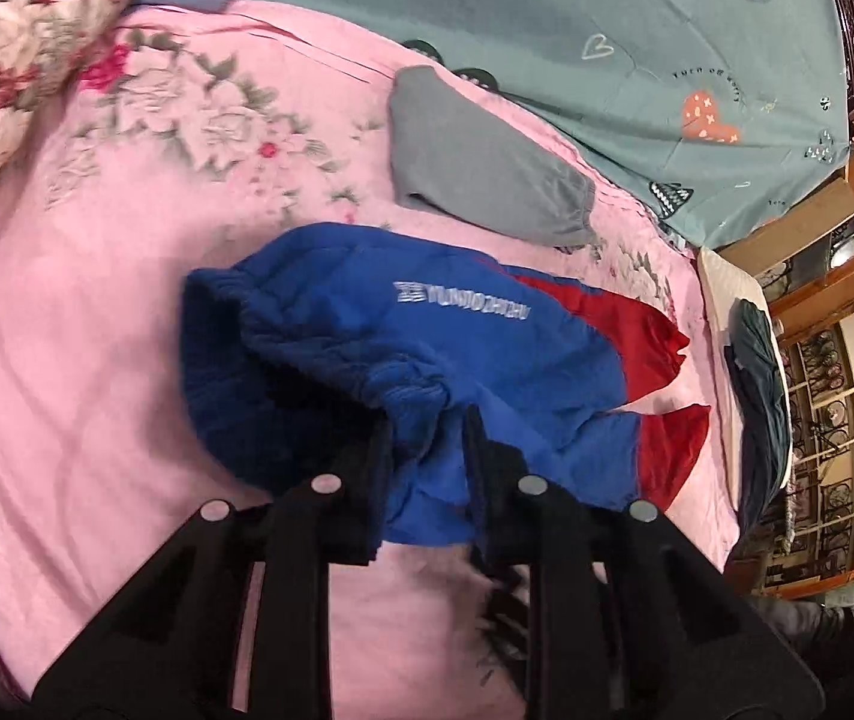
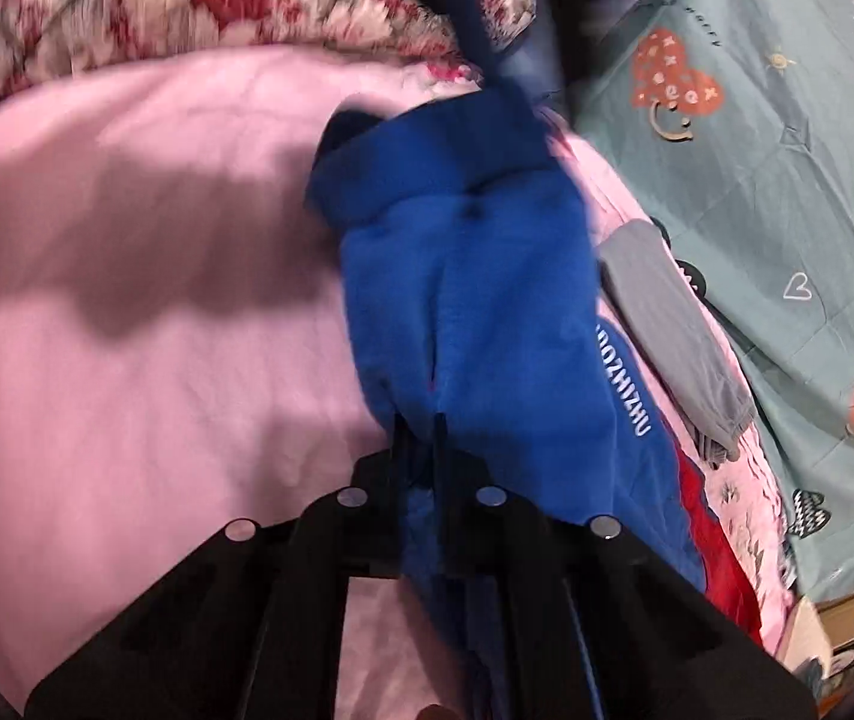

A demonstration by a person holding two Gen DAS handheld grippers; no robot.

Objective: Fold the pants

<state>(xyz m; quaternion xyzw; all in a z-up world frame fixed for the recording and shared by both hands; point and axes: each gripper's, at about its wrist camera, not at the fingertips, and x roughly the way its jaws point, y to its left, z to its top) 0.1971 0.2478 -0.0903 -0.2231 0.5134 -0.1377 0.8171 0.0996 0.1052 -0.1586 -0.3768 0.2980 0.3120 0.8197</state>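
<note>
Blue pants [image 1: 427, 348] with red panels and white lettering lie bunched on a pink bedspread [image 1: 97, 360]. My left gripper [image 1: 427, 420] is shut on the blue fabric near the elastic waistband. In the right wrist view the same pants [image 2: 475, 276] hang and stretch away from my right gripper [image 2: 421, 426], which is shut on the blue cloth. A strip of blue fabric runs up to the top of that view, where the left gripper is hidden.
A grey folded garment [image 1: 475, 162] lies beyond the pants; it also shows in the right wrist view [image 2: 667, 312]. A teal patterned sheet [image 1: 637, 60] covers the far side. A floral quilt [image 1: 19, 48] is heaped at left. The bed edge and wooden furniture [image 1: 835, 300] are at right.
</note>
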